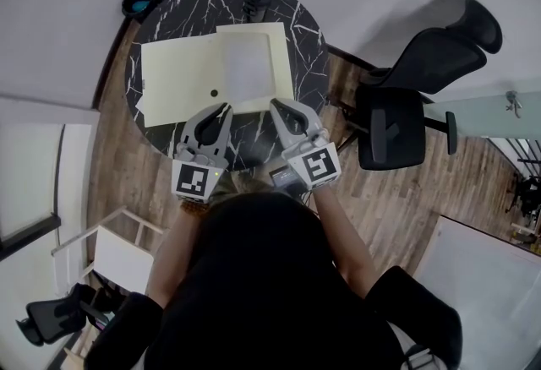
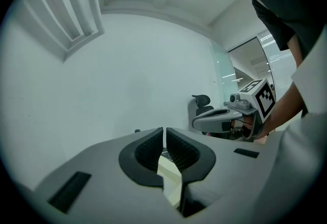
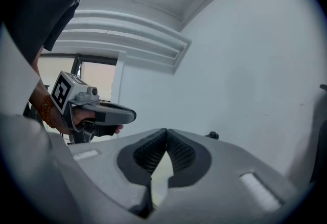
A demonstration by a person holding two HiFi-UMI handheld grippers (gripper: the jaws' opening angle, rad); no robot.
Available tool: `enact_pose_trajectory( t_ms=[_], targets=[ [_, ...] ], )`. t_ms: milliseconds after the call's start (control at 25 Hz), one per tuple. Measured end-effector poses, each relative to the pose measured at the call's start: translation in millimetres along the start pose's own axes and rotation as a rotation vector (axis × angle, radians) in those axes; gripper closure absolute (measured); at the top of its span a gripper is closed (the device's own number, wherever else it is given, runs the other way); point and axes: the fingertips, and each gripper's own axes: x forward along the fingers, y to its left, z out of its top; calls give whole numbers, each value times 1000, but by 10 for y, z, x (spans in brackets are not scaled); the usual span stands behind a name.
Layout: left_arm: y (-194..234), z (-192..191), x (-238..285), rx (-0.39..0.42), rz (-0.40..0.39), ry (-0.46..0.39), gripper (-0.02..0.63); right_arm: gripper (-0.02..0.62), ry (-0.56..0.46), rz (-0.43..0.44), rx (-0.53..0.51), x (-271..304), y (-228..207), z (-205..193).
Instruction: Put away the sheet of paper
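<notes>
Risk: left gripper (image 1: 223, 110) and right gripper (image 1: 275, 104) both have fingers together at the near edge of the cream folder (image 1: 179, 77) on the counter (image 1: 311, 43), so I may shove the loose sheet of paper (image 1: 247, 64) lying on it askew.

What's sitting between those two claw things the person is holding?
Nothing: the head view shows only bare black marble table between the left gripper and the right gripper, with the cream folder at their tips.

No readable text, label or number — anywhere.
</notes>
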Motion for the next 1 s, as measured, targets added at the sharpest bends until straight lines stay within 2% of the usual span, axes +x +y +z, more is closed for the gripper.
enact_pose_trajectory(
  t_ms=[1000],
  targets=[
    [95, -204, -26, -18, 13, 38, 578, 598, 61, -8, -10, 67, -10, -238]
  ],
)
